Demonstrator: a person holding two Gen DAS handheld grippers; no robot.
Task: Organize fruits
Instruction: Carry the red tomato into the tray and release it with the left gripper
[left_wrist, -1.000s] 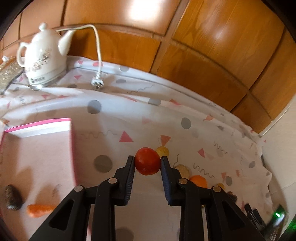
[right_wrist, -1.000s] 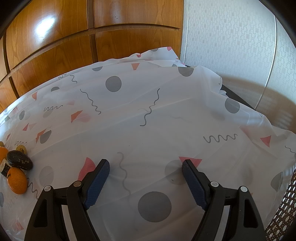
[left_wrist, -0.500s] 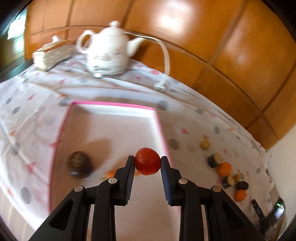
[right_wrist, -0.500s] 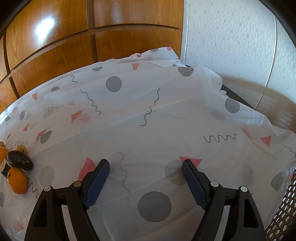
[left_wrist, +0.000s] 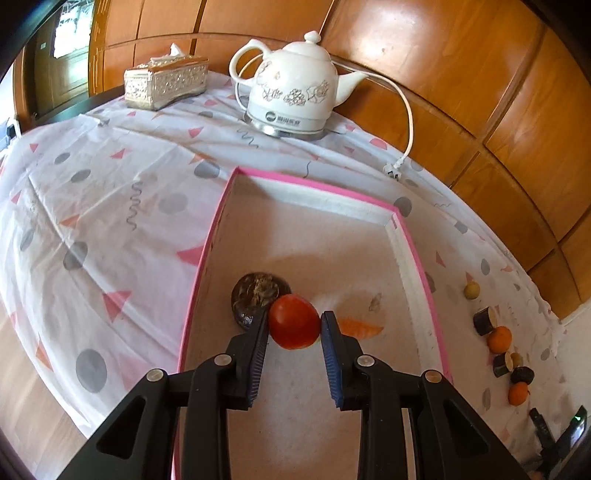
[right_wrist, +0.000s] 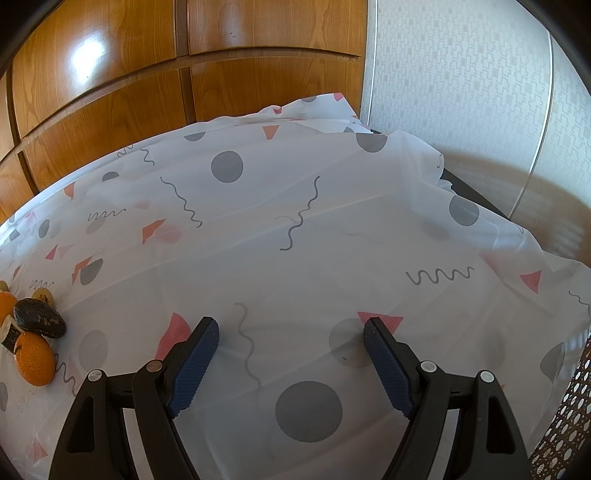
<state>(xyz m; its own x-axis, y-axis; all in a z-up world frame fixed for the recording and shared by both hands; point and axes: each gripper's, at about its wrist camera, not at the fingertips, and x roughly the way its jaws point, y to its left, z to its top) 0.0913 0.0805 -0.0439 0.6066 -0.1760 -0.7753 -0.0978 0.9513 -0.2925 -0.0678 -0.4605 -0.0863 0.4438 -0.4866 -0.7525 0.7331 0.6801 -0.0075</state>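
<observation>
My left gripper (left_wrist: 294, 320) is shut on a red tomato (left_wrist: 293, 322) and holds it above the pink-rimmed tray (left_wrist: 410, 236). Inside the tray lie a dark round fruit (left_wrist: 255, 291) and a carrot (left_wrist: 360, 327), both just beyond the fingertips. Several loose fruits sit on the cloth right of the tray, among them an orange (left_wrist: 499, 339) and a dark piece (left_wrist: 485, 321). My right gripper (right_wrist: 290, 326) stands open over bare tablecloth, nothing between its fingers. At its far left lie an orange (right_wrist: 35, 360) and a dark avocado-like fruit (right_wrist: 38, 317).
A white electric kettle (left_wrist: 291, 99) with its cord and plug (left_wrist: 392, 170) stands behind the tray, next to a silver tissue box (left_wrist: 164, 81). Wooden panelling runs along the back. The table's right edge drops off by a wicker surface (right_wrist: 565, 424).
My left gripper has swung left with the tomato, from over the bare cloth to over the tray's inside. The kettle and tissue box came into view. The right gripper kept still.
</observation>
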